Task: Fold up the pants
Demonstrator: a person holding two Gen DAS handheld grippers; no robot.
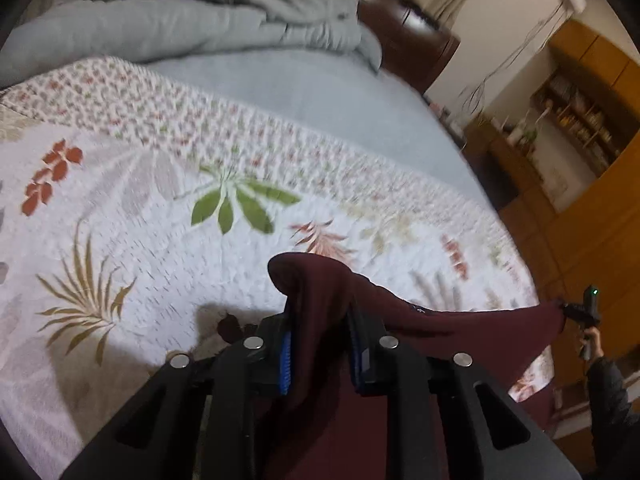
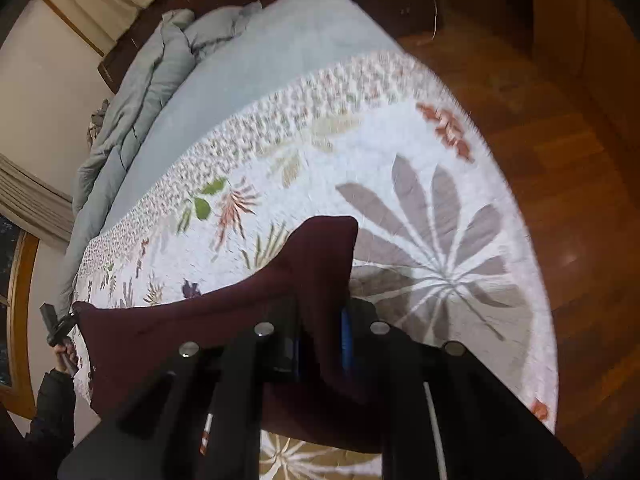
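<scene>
The dark maroon pants (image 1: 460,324) hang stretched in the air between my two grippers, above the bed. My left gripper (image 1: 318,344) is shut on one end of the pants, and a fold of cloth bulges out past its blue pads. In the left wrist view, my right gripper (image 1: 576,312) shows far right, pinching the other end. In the right wrist view, my right gripper (image 2: 320,344) is shut on the pants (image 2: 180,336), and my left gripper (image 2: 60,326) shows far left holding the opposite corner.
A white quilt with leaf prints (image 1: 160,208) covers the near part of the bed (image 2: 440,208). A bunched grey-green duvet (image 1: 200,12) lies at the headboard end. Wooden floor (image 2: 560,160) lies beside the bed. Wooden shelves (image 1: 580,120) stand by the wall.
</scene>
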